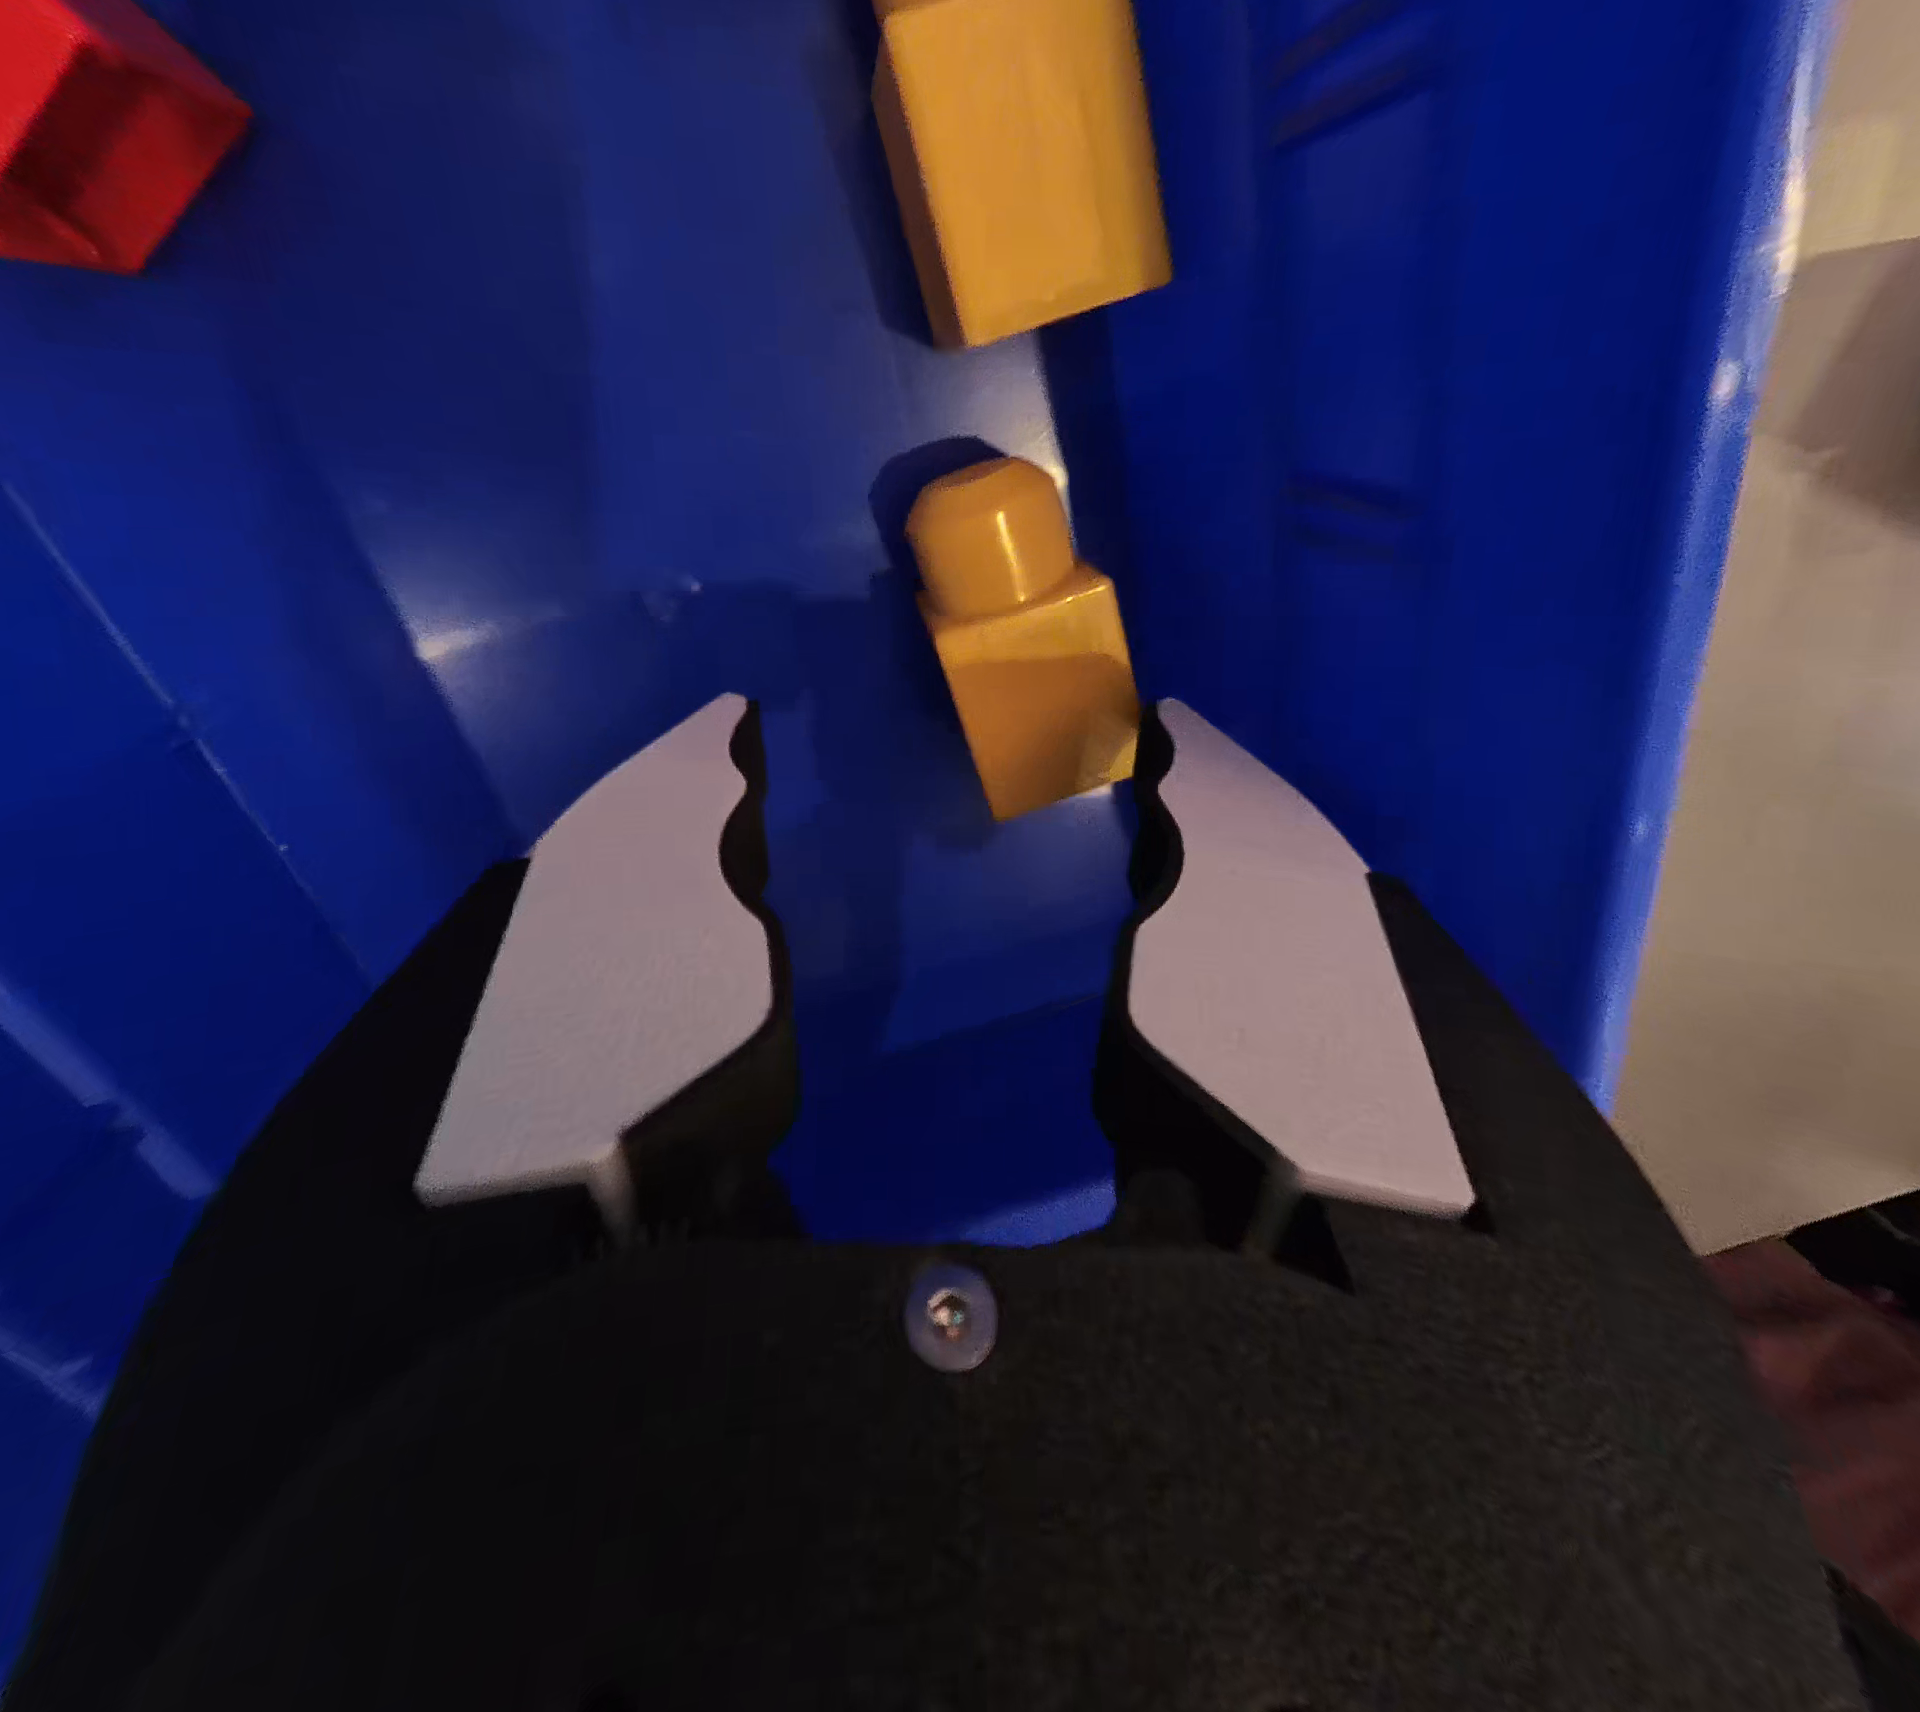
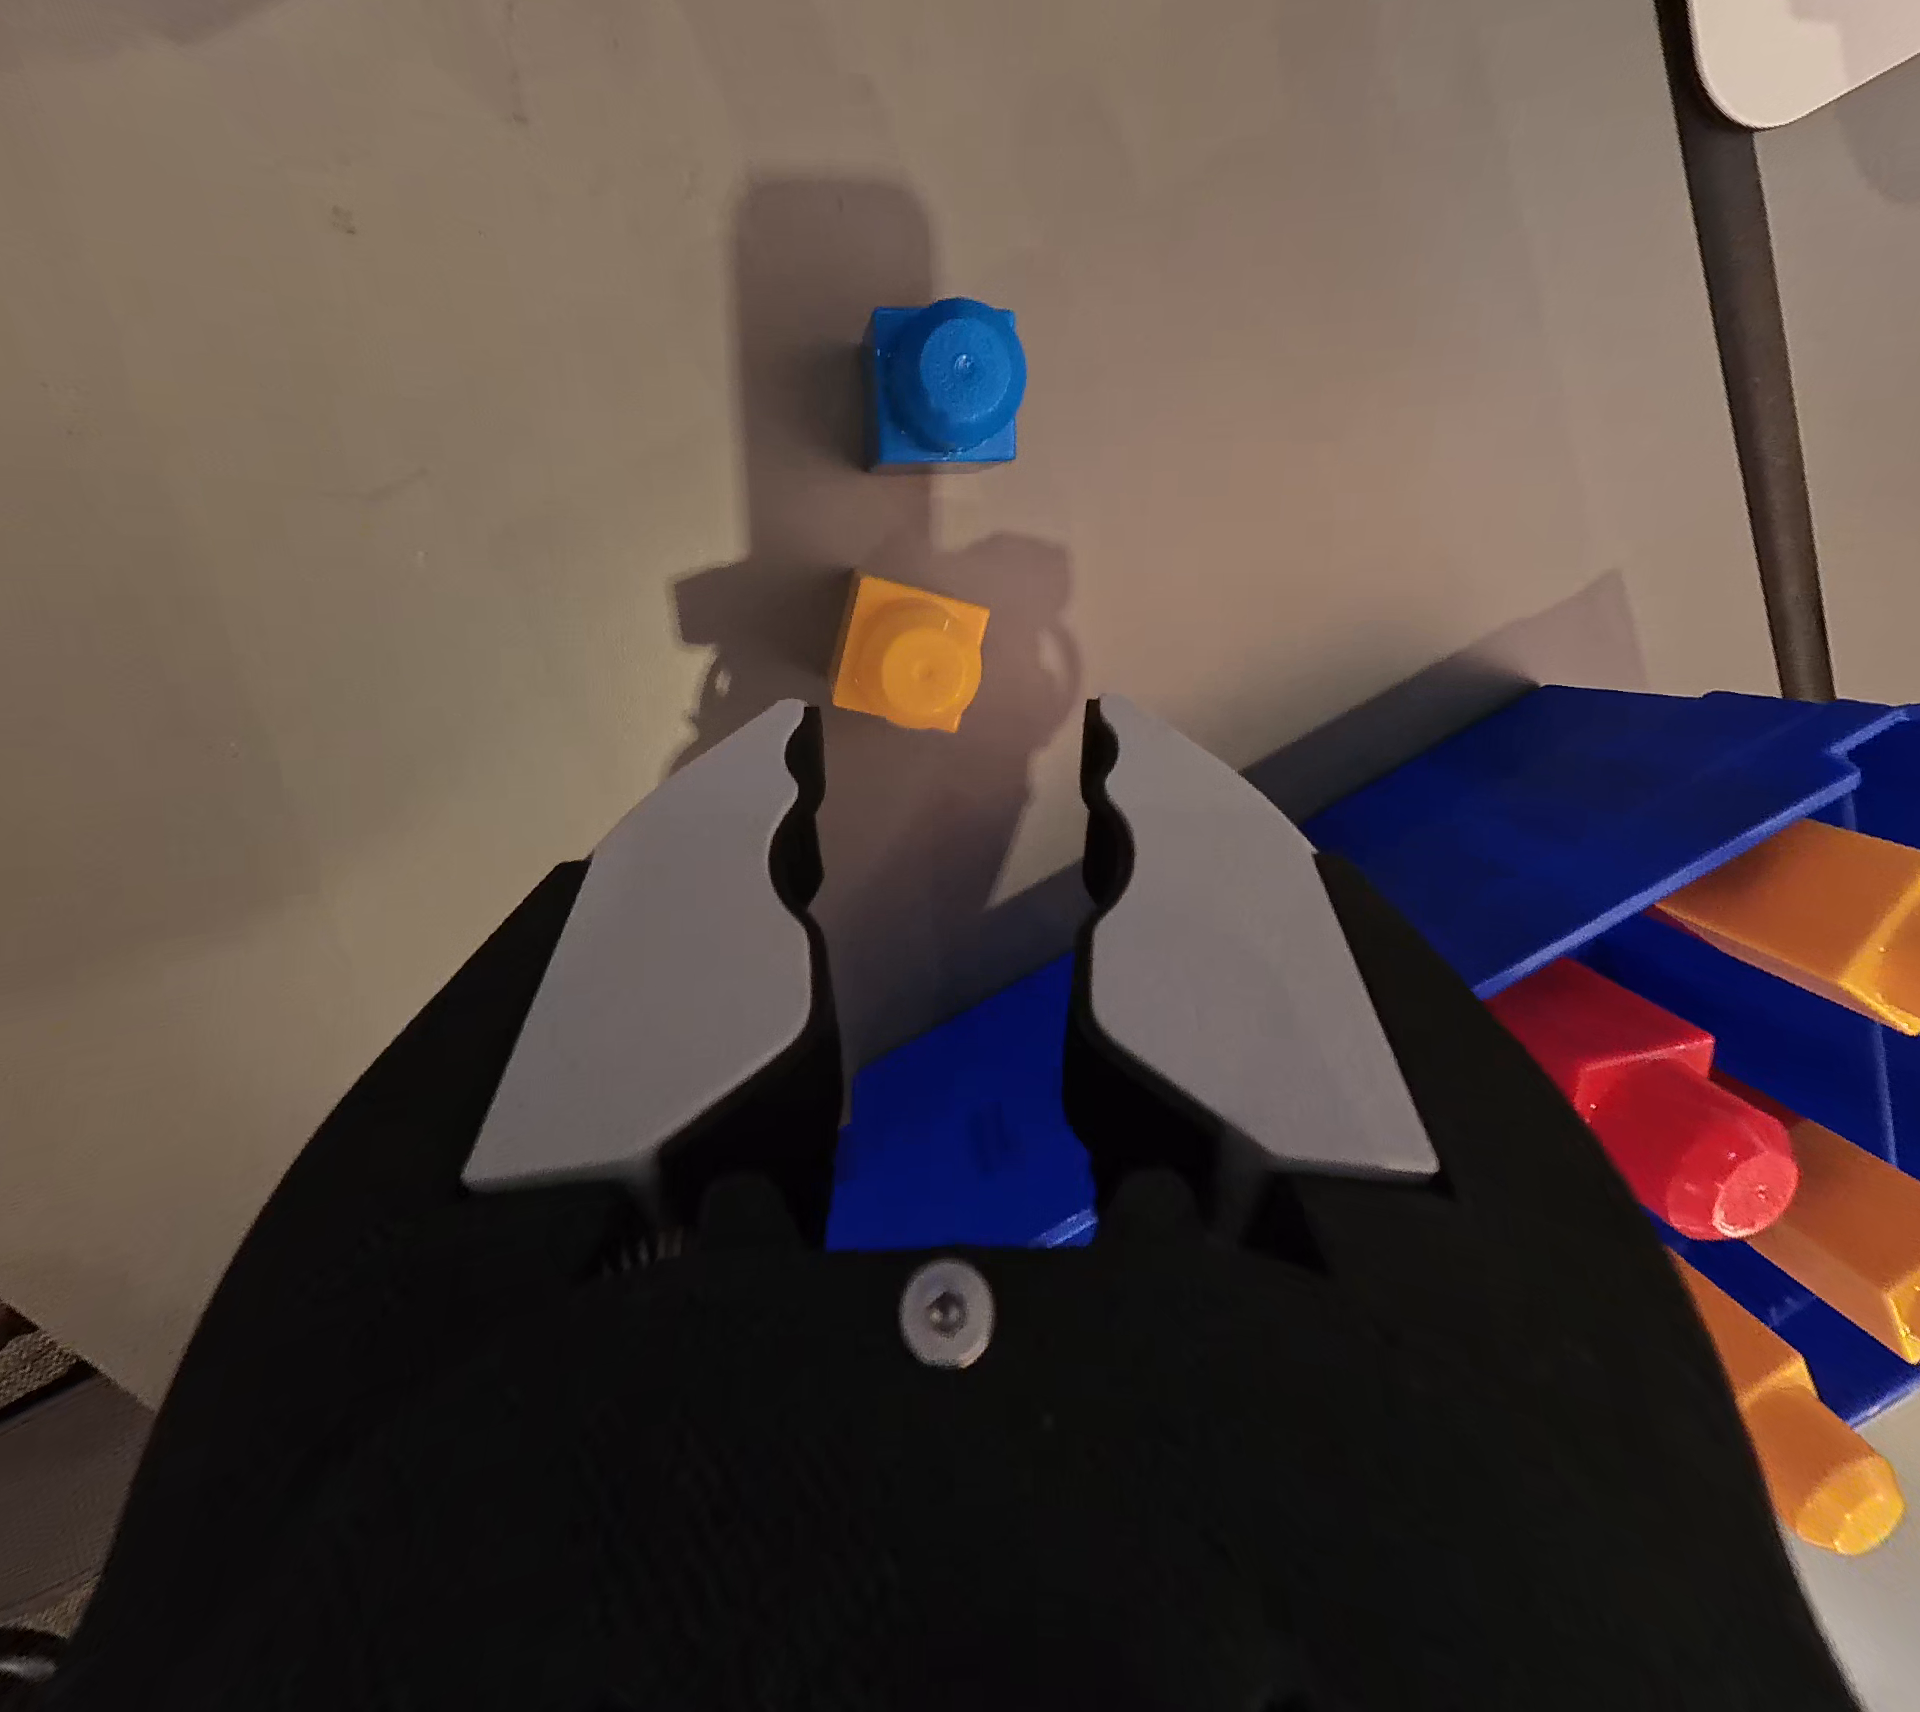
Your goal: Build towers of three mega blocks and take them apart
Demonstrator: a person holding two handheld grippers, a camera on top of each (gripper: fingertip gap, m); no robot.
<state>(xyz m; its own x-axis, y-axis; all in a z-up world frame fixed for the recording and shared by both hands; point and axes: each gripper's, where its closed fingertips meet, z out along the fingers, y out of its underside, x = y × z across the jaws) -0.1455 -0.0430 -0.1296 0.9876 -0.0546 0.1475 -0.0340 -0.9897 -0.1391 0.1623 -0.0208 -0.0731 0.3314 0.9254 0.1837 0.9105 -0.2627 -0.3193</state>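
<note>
Two grippers: both jaws spread, gripping nothing.
Left gripper (image 1: 945,717): inside blue bin (image 1: 520,415); small yellow block (image 1: 1023,654) beside its right fingertip.
Farther in bin: larger yellow block (image 1: 1008,104), red block (image 1: 94,135).
Right gripper (image 2: 945,717): above counter (image 2: 416,312); orange block (image 2: 909,654) just ahead, blue block (image 2: 940,389) beyond.

Red block (image 1: 94,135) cut off by left edge

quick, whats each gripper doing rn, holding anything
Left gripper: open over the blue bin; the nearer yellow block is by its right fingertip, not clamped.
Right gripper: open, holding nothing, above the orange block on the table.
</note>
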